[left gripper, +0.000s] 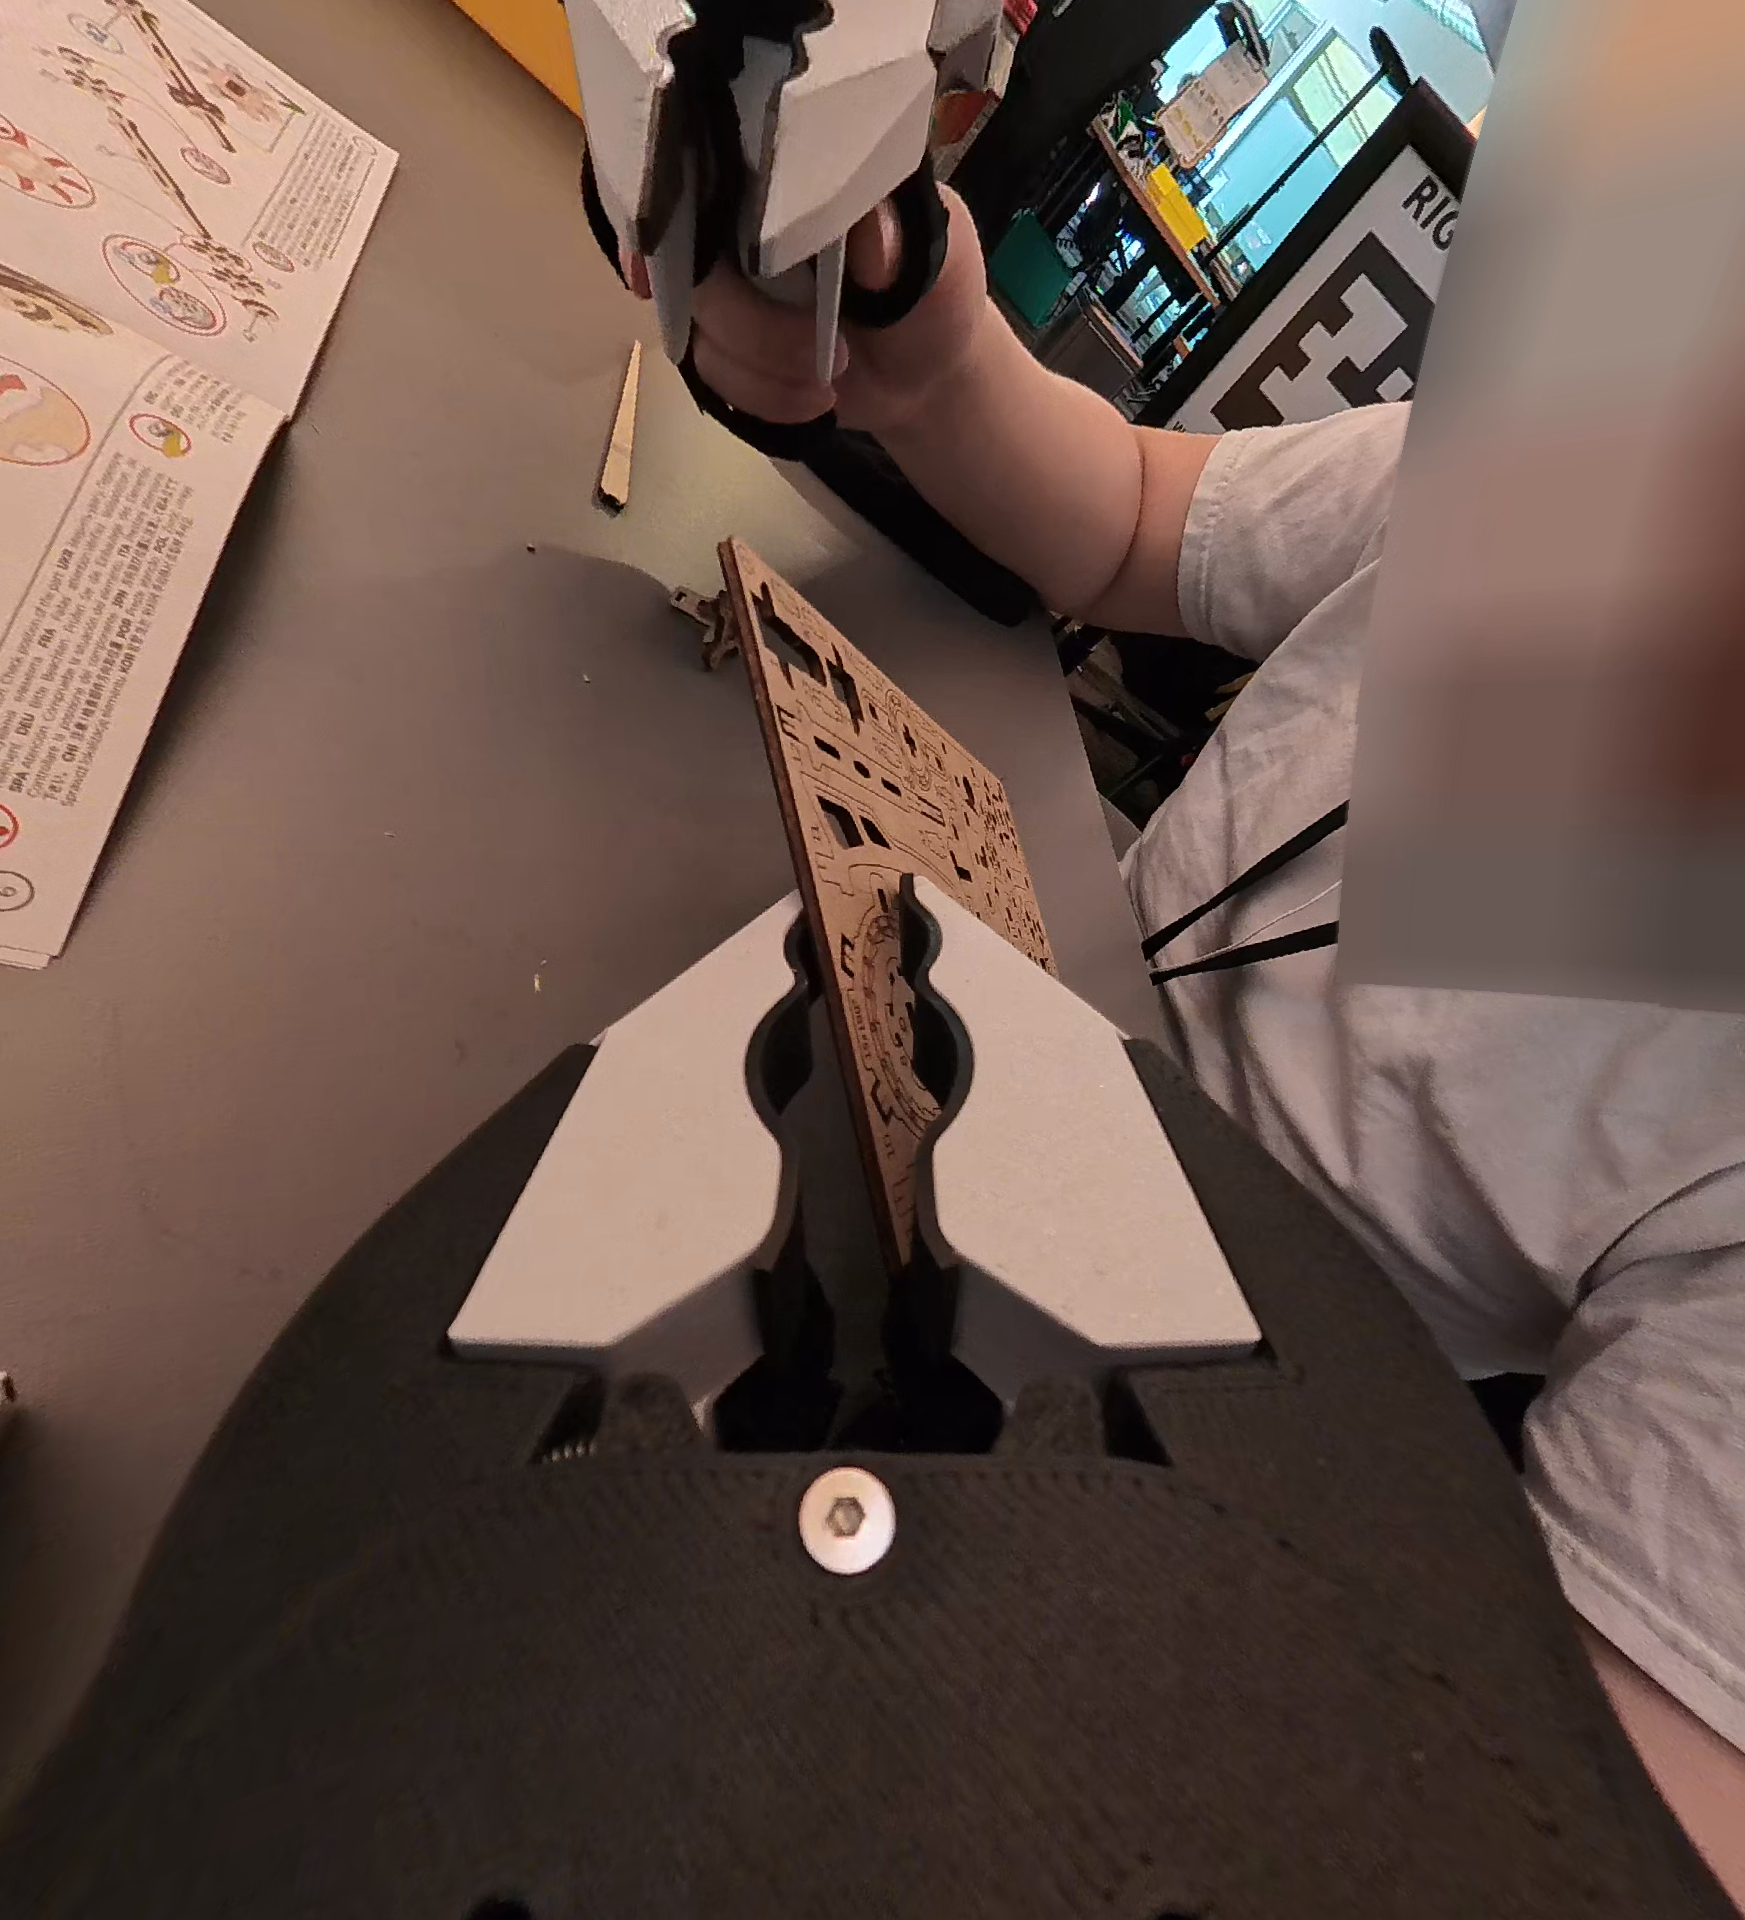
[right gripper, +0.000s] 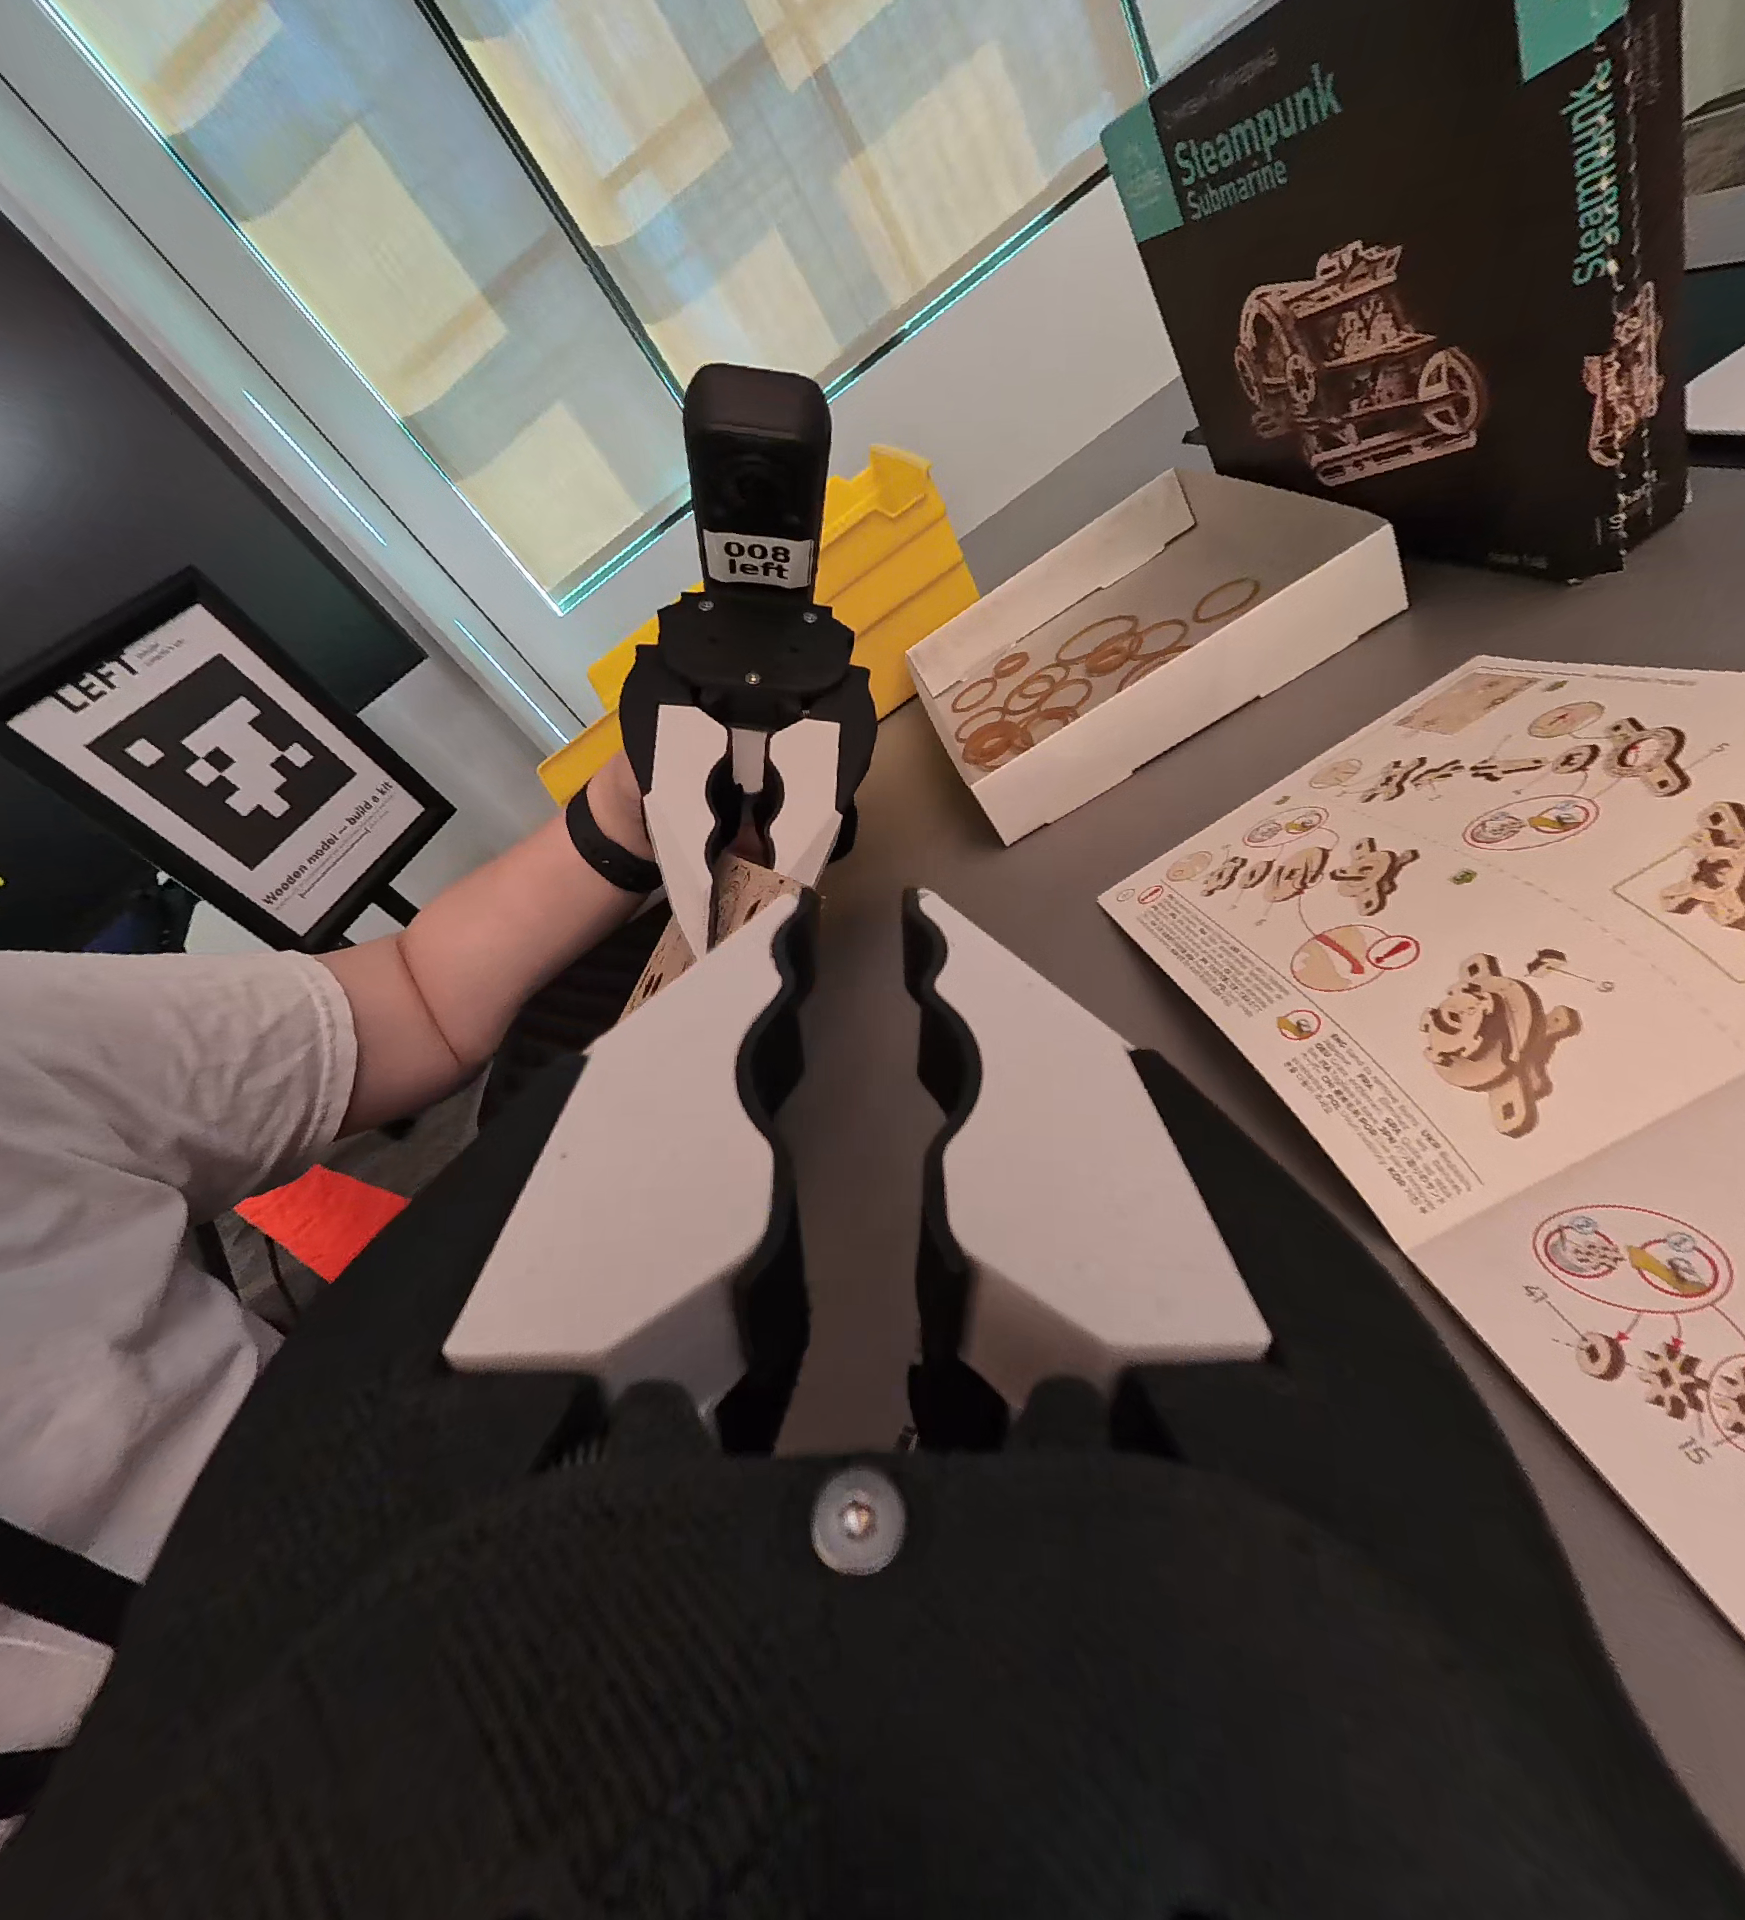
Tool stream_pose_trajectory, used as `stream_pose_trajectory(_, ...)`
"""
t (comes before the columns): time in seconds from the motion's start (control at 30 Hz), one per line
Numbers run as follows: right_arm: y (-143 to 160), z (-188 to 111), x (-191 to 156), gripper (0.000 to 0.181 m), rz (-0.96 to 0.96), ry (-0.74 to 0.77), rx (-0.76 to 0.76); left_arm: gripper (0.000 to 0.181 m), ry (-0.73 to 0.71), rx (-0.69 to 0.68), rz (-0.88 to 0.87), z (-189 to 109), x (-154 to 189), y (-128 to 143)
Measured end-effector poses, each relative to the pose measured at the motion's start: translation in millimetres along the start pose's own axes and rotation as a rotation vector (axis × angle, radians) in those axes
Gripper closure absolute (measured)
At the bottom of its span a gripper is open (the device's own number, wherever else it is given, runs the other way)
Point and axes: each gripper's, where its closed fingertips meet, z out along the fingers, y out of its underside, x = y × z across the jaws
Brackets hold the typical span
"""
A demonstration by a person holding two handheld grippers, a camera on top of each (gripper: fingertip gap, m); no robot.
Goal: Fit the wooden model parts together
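Booklet [left gripper: 68, 416] lies open on grey table [left gripper: 411, 831] by window [right gripper: 535, 260].

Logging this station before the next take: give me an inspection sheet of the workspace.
Surface: grey table, a few small specks.
Job's things: laser-cut wooden sheet held on edge; wooden stick and small wooden piece lying loose.
Clutter: instruction sheets, white tray of rings, kit box, yellow bin.
Grippers: left gripper shut on the sheet; right gripper open, empty.
Cables: nothing seen.
Surroundings: window, marker signs on stands.
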Motion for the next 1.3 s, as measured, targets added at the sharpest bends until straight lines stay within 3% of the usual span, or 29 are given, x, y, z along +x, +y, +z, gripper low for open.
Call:
stream_pose_trajectory(0.57,2,2,2,0.167,-0.026,0.029,-0.012,0.17,-0.005,-0.003,0.0,0,-1,0)
stream_pose_trajectory(0.97,-59,-54,25,0.169,-0.038,0.211,0.378,0.17,-0.001,-0.003,-0.007,1,-2,1)
stream_pose_trajectory(1.3,-62,-62,33,0.17,0.05,0.202,0.439,0.17,0.001,-0.003,-0.008,1,-2,1)
